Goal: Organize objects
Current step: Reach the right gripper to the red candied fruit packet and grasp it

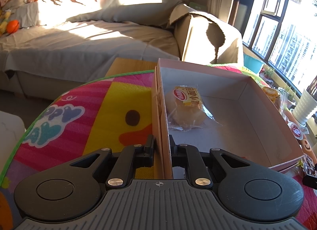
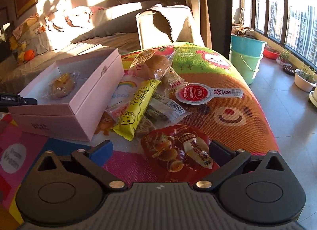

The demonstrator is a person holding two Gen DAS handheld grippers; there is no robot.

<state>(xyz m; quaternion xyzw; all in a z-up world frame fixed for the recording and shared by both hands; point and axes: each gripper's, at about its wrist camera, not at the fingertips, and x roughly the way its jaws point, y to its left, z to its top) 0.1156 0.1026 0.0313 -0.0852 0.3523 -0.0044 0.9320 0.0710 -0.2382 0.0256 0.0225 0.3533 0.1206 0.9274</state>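
A pink cardboard box [image 1: 255, 99] lies open on the colourful mat; it also shows in the right wrist view [image 2: 95, 83]. A wrapped small bread [image 1: 185, 109] lies inside it, also seen in the right wrist view [image 2: 60, 87]. My left gripper [image 1: 162, 144] is shut on the box's near left wall. My right gripper [image 2: 159, 149] is open, with a red snack packet [image 2: 178, 152] lying between its fingers on the mat. Beyond it lie a yellow cheese packet [image 2: 136, 109], a bagged bun [image 2: 154, 65] and a round-labelled white packet [image 2: 200, 93].
The mat [image 2: 233, 111] covers a table whose right edge drops to a tiled floor. Teal buckets [image 2: 245, 59] and plant pots [image 2: 304, 79] stand by the window. A grey sofa [image 1: 79, 37] lies behind the table. More snack packets [image 1: 297, 130] lie right of the box.
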